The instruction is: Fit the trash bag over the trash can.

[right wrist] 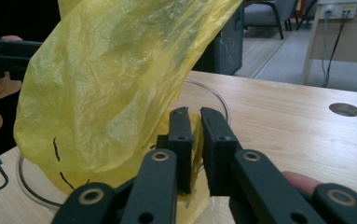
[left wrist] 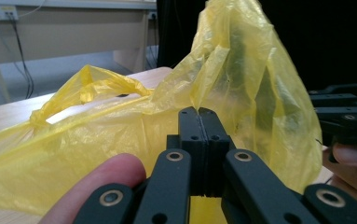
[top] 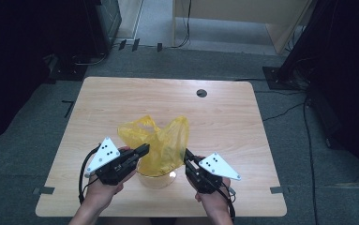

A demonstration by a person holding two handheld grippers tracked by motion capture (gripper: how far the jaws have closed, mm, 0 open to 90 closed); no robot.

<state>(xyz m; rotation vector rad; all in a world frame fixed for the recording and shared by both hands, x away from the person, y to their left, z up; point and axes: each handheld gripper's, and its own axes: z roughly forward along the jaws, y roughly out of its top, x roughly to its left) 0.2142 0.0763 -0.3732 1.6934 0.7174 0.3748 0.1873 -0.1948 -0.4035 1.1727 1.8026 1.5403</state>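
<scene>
A thin yellow plastic bag (top: 160, 140) stands puffed up over a clear round container (top: 157, 179) near the table's front edge. My left gripper (top: 145, 149) meets the bag's left side and my right gripper (top: 186, 153) meets its right side. In the left gripper view the jaws of the left gripper (left wrist: 199, 116) are pressed together, with the yellow bag (left wrist: 120, 135) right in front and yellow film showing between them lower down. In the right gripper view the right gripper (right wrist: 190, 114) pinches a fold of the bag (right wrist: 115, 79) above the container's clear rim (right wrist: 213, 95).
The wooden table (top: 121, 98) has a round cable hole (top: 201, 93) at the back. A light wooden desk (top: 243, 14) stands beyond it on the grey floor, with dark equipment and cables (top: 303, 112) at both sides.
</scene>
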